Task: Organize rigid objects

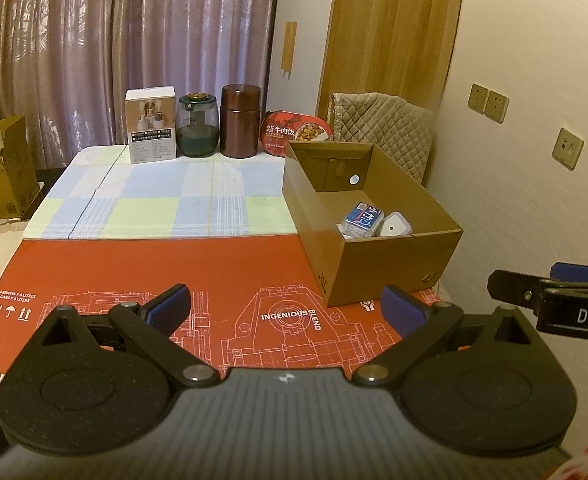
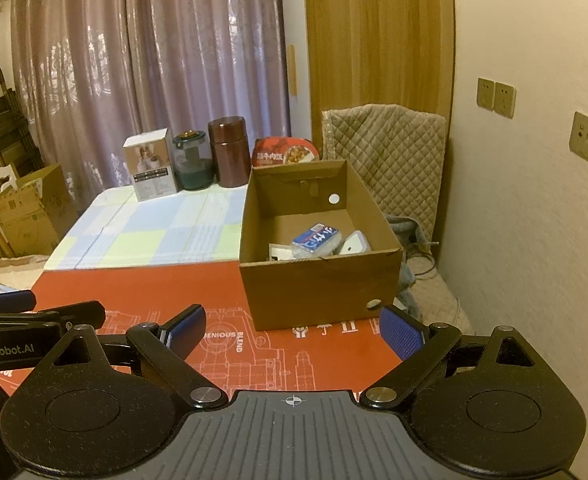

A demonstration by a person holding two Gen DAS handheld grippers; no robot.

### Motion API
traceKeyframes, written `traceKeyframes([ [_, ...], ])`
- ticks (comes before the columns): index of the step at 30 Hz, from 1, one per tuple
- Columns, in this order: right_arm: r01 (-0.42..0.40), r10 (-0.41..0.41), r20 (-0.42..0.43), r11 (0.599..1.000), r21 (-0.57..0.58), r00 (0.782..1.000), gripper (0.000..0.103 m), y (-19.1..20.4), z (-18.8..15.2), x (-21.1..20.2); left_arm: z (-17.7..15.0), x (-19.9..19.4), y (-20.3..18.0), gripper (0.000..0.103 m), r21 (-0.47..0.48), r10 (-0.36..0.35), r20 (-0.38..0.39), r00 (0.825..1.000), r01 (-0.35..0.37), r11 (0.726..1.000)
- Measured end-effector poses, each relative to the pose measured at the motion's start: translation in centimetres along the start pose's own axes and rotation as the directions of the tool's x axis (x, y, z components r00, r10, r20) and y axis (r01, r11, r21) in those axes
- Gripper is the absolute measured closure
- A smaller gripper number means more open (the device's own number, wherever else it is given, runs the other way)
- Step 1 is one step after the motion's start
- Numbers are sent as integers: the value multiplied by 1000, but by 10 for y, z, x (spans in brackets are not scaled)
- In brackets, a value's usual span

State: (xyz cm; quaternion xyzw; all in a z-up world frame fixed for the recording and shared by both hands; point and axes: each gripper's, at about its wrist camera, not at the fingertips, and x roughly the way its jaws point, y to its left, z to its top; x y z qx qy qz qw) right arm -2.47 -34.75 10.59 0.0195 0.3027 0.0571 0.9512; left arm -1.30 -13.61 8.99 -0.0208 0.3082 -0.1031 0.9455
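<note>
Both the left gripper [image 1: 286, 308] and right gripper [image 2: 292, 330] are hovering wide-fingered and empty-handed near a cardboard box [image 2: 317, 292] holding small containers [image 2: 317, 240].

Matt cardboard box [image 1: 389, 268], glossy brown canister [image 1: 240, 121]

Table [image 1: 154, 208]: red sheet [image 1: 174, 268], cardboard box [image 1: 389, 264]

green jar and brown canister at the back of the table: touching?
Cannot tell. In the left wrist view the green jar and brown canister stand side by side with edges nearly meeting; neither view plainly shows contact or a gap.
</note>
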Motion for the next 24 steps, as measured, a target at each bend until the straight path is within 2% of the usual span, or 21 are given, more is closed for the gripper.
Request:
traceKeyframes([
  [24,-2,2,-4,1000,2,1000,12,0,-4,0,-7,3,2,3,-16,-2,5,1000,2,1000],
])
